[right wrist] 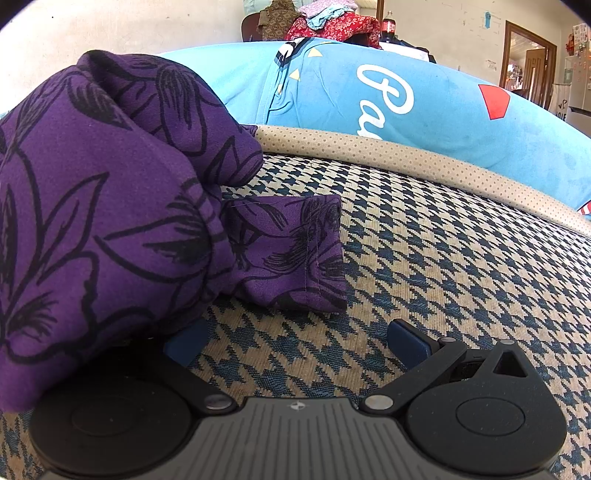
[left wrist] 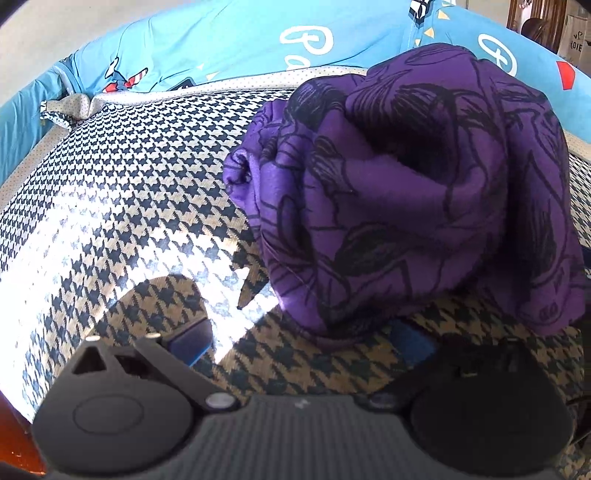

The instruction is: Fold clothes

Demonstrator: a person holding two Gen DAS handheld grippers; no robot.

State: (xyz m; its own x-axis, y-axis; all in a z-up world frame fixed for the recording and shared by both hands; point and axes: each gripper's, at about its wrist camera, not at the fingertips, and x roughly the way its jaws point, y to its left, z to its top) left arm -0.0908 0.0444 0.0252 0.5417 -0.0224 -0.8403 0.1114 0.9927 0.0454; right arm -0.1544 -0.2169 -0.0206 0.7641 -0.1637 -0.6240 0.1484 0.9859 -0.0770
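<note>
- Left gripper (left wrist: 301,347): seen at the near edge of the left wrist view, jaws spread wide, blue pads (left wrist: 190,347) bare. Nothing is held; only the mat shows between the fingers.
- Right gripper (right wrist: 295,343): seen at the near edge of the right wrist view, jaws likewise spread wide, nothing clamped. The left blue pad (right wrist: 184,345) is partly covered by overhanging cloth; whether it touches cannot be told.
- Garment (left wrist: 406,192): purple with black floral line print, bunched in a heap on the mat. In the left wrist view it lies just beyond the fingers, to the right of centre. In the right wrist view the garment (right wrist: 103,221) fills the left side, draped over the gripper's left linkage.
- Cuff (right wrist: 306,251): a stitched hem end is noted lying flat on the mat, sticking out to the right of the heap, just beyond the right gripper.
- Mat (left wrist: 129,192): houndstooth weave, dark on beige, with a dotted beige border (right wrist: 406,155) along the far edge. A bright sun patch falls on its left part.
- Bedding (right wrist: 443,110): blue, with white script and red and yellow shapes, lying beyond the border.
- Far background: a pile of clothes (right wrist: 325,22), a bottle (right wrist: 388,26) and a doorway (right wrist: 528,62) are recorded.
</note>
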